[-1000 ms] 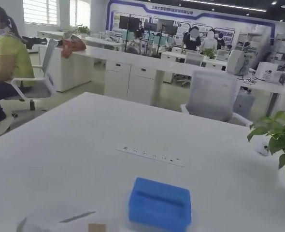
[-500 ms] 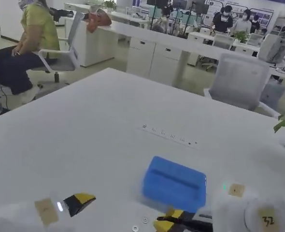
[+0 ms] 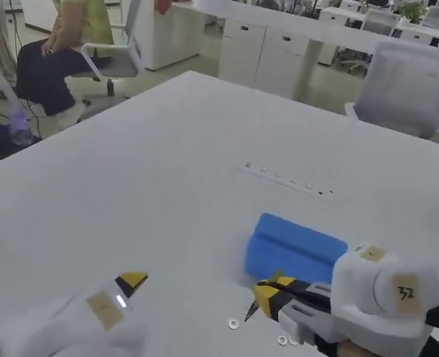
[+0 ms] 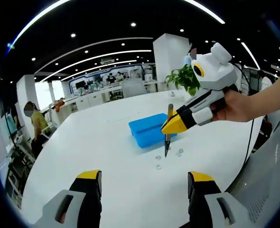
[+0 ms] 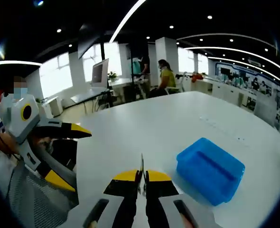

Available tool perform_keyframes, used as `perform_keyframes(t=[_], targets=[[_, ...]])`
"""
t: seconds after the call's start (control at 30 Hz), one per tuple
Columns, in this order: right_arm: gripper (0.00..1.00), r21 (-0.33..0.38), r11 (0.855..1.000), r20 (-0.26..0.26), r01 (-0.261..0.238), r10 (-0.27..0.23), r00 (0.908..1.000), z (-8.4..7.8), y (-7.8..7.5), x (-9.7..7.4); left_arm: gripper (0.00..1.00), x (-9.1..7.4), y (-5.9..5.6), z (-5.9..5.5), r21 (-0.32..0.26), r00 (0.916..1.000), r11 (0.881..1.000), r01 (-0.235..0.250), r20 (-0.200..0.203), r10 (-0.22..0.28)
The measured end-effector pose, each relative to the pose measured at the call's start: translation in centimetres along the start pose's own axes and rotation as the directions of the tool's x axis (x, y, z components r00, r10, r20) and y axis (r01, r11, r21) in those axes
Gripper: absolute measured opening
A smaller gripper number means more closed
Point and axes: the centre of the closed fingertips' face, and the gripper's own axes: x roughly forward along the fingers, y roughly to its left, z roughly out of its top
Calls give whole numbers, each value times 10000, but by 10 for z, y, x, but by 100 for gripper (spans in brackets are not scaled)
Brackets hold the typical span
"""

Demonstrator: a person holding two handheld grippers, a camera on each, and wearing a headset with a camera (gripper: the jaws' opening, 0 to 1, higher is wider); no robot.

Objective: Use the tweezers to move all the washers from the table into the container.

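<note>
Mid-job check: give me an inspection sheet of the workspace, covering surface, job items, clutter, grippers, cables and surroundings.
Surface: white table with a flush socket strip.
Job's things: blue container; washers lie on the table beside it; tweezers point down over them.
Clutter: nothing seen.
Grippers: right gripper shut on the tweezers; left gripper open, holding nothing.
Cables: dark cable hangs below the hand that holds the right gripper.
Surroundings: seated person, office chair, potted plant.
</note>
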Motion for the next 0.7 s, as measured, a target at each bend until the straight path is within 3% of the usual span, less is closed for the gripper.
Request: perform_keyframes(t=[0.07, 0.17, 0.3, 0.5, 0.53, 0.7], targets=[[2, 145, 9999, 29, 39, -40, 10000, -3, -5, 7, 74, 0, 2, 0, -159, 10000, 9999, -54, 33, 54], [2, 374, 9993, 31, 63, -64, 10000, -9, -12, 16, 73, 3, 4, -6, -50, 9995, 9998, -185, -274, 183], [2, 436, 9987, -58, 251, -249, 9997, -16, -20, 25, 78, 4, 6, -10, 23, 9985, 9996, -299, -456, 300], [2, 640, 9979, -249, 52, -36, 9997, -23, -22, 32, 88, 5, 8, -9, -142, 9983, 9989, -445, -374, 439], [2, 692, 9976, -301, 7, 14, 9995, -25, -20, 33, 92, 6, 8, -5, -264, 9989, 9985, -470, -105, 468], [2, 273, 9996, -405, 104, -93, 9991, -28, -18, 33, 98, 5, 12, -2, -498, 9981, 9969, -605, 81, 610]])
